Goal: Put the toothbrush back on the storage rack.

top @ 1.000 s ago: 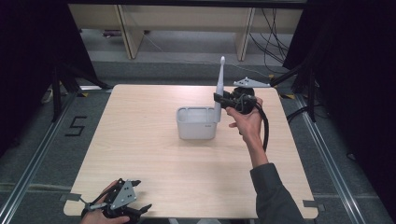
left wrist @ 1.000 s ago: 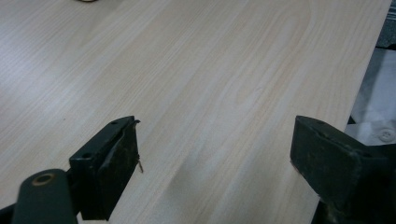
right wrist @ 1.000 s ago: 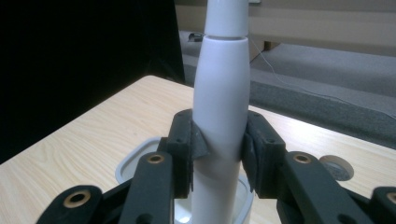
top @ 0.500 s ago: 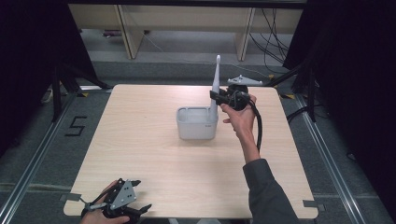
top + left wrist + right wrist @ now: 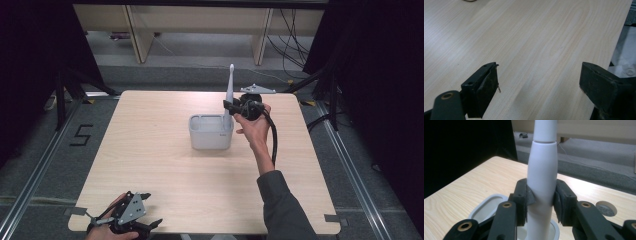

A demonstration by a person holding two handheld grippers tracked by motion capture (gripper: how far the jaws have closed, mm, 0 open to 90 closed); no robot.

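The right gripper [image 5: 229, 106] pinches one white electric toothbrush [image 5: 542, 177] upright by its handle, its lower end inside the right opening of the single grey holder [image 5: 210, 135] at mid-table. The holder's left slot lies open. The left gripper [image 5: 131, 218], jaws spread on nothing, sits at the wooden table's [image 5: 165, 165] near edge, well apart, with bare tabletop between

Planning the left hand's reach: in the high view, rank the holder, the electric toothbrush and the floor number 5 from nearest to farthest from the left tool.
1. Floor number 5, left of the table.
2. Holder, mid-table.
3. Electric toothbrush, upright at the holder's right end.
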